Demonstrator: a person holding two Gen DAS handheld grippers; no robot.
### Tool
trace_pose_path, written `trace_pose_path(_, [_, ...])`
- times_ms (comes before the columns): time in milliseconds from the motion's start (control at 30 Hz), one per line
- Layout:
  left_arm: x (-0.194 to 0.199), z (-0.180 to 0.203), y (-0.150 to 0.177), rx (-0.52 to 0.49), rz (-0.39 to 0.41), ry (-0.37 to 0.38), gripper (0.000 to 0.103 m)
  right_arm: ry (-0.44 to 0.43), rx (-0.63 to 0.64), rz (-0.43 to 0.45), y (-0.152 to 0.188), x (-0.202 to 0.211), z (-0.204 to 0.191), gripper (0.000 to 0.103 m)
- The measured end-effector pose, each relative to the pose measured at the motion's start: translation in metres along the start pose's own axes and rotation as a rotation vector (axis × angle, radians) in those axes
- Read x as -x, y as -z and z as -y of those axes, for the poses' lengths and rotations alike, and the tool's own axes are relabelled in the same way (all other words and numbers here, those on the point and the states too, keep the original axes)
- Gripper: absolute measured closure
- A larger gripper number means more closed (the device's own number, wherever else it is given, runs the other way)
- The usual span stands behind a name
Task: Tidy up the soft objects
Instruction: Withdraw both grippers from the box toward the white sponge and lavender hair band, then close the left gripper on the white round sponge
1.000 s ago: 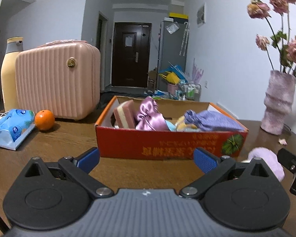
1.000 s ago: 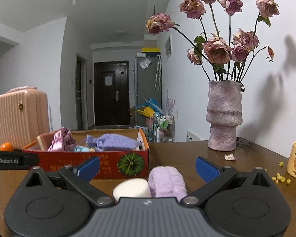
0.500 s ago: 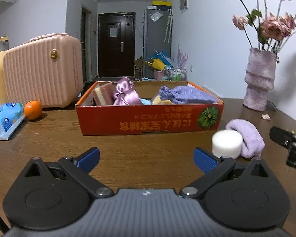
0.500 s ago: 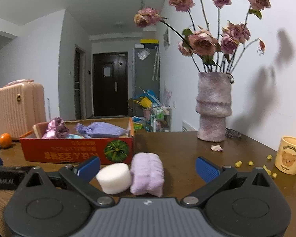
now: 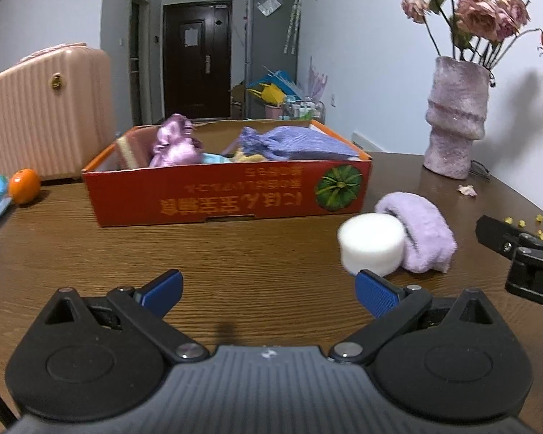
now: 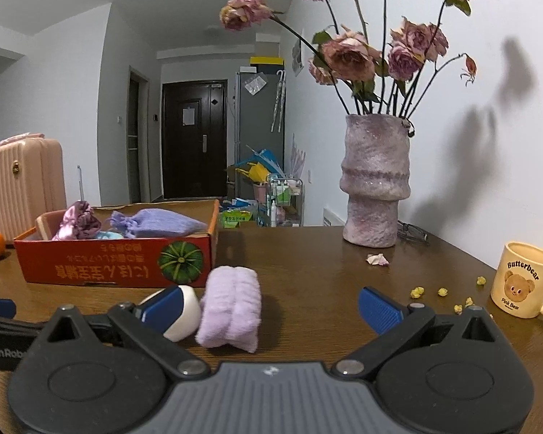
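The rolled lilac fleece cloth (image 6: pixel 231 311) lay on the brown wooden table (image 6: pixel 325 271), touching the white foam cylinder (image 5: pixel 371 244), both outside the red cardboard box (image 5: pixel 228 195). Its long axis pointed away from the right gripper (image 6: pixel 271 302), which was nearer and spread wide. The left gripper (image 5: pixel 268 289) was also spread, empty.

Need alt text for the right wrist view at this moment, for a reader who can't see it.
The open right gripper hangs low over a wooden table, facing a rolled lilac towel with a white foam cylinder against its left side. Behind them sits a red cardboard box of soft pouches; a vase of dried roses and a bear mug stand to the right.
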State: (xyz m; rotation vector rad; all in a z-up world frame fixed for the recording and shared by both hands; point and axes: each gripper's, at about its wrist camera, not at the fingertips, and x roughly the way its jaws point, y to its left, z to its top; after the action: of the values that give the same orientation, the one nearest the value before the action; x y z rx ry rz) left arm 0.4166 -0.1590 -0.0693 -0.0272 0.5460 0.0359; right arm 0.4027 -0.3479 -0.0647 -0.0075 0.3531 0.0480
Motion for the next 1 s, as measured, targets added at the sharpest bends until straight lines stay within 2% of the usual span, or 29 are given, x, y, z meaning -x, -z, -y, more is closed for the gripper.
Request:
trace_pose_path(400, [-0.031,0.044,-0.009,-0.040,-0.042,0.060,0.000,0.052,-0.039,-0.022,-0.002,-0.020,0.048,0.000])
trace_pose_path(733, [-0.053,0.053,-0.019,-0.010,-0.080,0.098,0.000,0.106,-0.133,-0.058,-0.003,-0.035,0.089,0.000])
trace_pose_path(1000, [-0.074,0.062,-0.030,-0.005,-0.085,0.116,0.000,0.111,-0.186,-0.092,0.002,-0.043,0.097,0.000])
